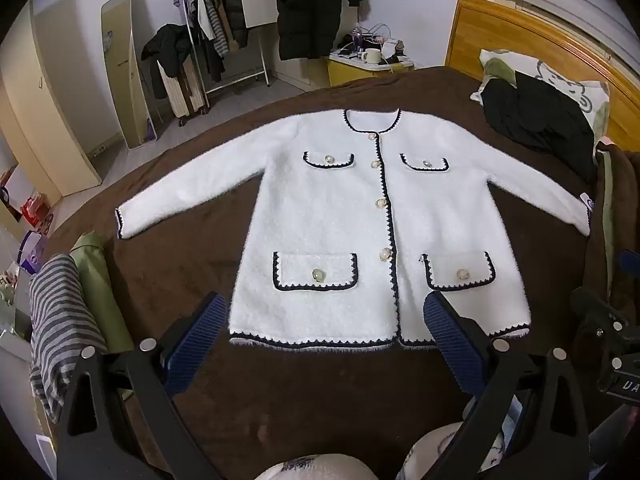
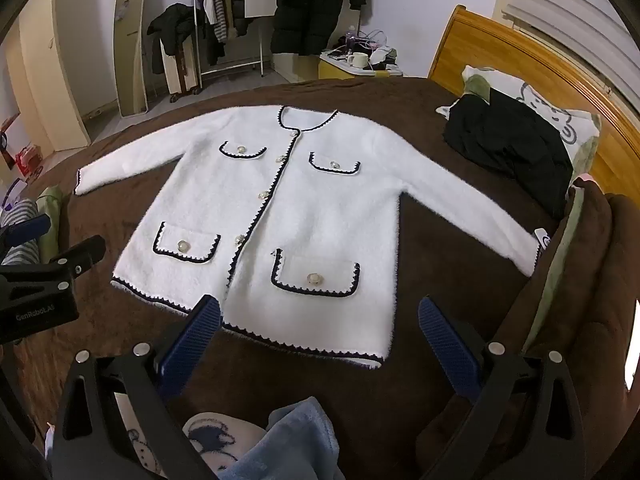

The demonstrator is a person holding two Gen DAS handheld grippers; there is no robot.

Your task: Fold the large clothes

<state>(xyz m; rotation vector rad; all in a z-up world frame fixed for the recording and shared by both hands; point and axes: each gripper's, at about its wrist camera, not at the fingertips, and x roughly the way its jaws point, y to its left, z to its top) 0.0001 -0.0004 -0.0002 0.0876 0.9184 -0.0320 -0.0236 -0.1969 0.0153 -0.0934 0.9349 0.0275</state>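
You are working over a wide bed covered in a dark brown plush blanket (image 1: 172,268), which is filling most of both views, with an orange wooden headboard (image 1: 536,52) rising along its right side. Lying flat and face-up in the middle of that blanket is the fluffy white cardigan with navy scalloped trim and pearly round buttons (image 1: 332,216); it is buttoned shut, its collar is pointing away from you and its hem is running nearest you. Both sleeves are spreading outward and slightly down, the right one reaching the edge of the bedding. Four trimmed pocket flaps are showing on the front.

A crumpled black garment (image 1: 536,116) is resting on a printed white pillow (image 1: 560,76) near the headboard, well apart from the cardigan. At the left edge a grey-and-white striped cloth (image 1: 60,320) is lying beside a folded olive-green cloth (image 1: 96,276).

You are holding your left gripper (image 1: 326,316) above the cardigan's hem, its blue-padded fingers (image 1: 196,340) standing wide apart and clamping nothing. You are holding your right gripper (image 2: 320,320) likewise over the hem's right half, its blue pads (image 2: 448,344) also spread wide with nothing between them. Whether either is touching the fabric, I cannot tell.
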